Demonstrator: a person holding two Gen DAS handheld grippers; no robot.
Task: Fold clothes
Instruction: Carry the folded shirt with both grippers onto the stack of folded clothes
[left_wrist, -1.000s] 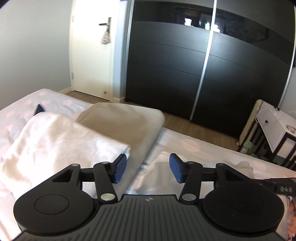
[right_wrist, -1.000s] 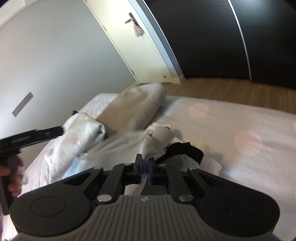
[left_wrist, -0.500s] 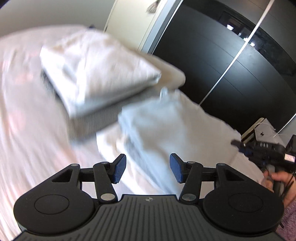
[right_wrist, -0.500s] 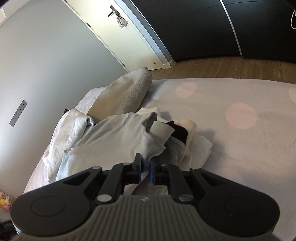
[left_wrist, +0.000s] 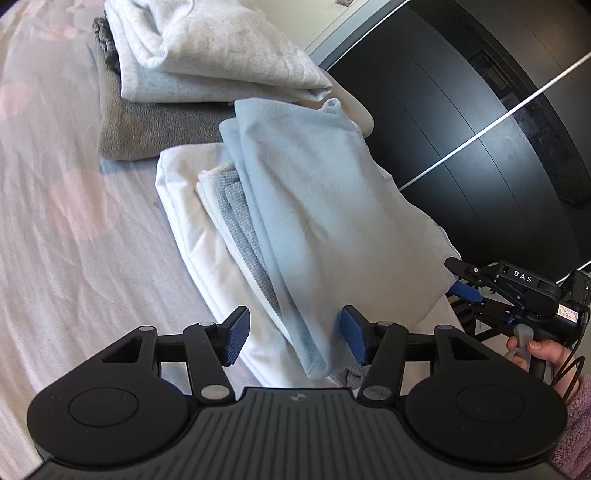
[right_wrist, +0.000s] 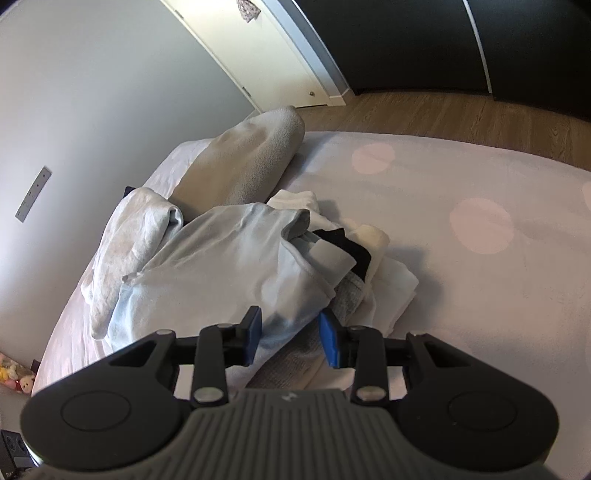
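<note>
A folded light blue garment (left_wrist: 325, 206) lies on top of a stack of white cloth (left_wrist: 184, 206) and grey towel (left_wrist: 236, 206) on the bed. My left gripper (left_wrist: 295, 332) hovers at the stack's near end, jaws wide and opening, with the garment's edge lying loose between them. My right gripper (right_wrist: 290, 338) is at the stack's other end. Its jaws are opening, and the blue garment (right_wrist: 229, 266) lies between the pads untouched. From the left wrist view, a hand holds the right gripper (left_wrist: 458, 277) at the garment's far corner.
A second stack stands beside this one: a cream garment (left_wrist: 221, 44) on a grey-beige blanket (left_wrist: 147, 133). A black item (right_wrist: 347, 243) shows inside the first stack. The pink-dotted sheet (right_wrist: 480, 258) stretches to the right. Beyond it are the wooden floor (right_wrist: 443, 110), a black wardrobe (left_wrist: 480, 110) and a white door (right_wrist: 258, 48).
My right jaws, shut a second ago, have spread apart, and the blue garment has settled onto the stack. My left gripper has swung down and rolled toward the stack.
</note>
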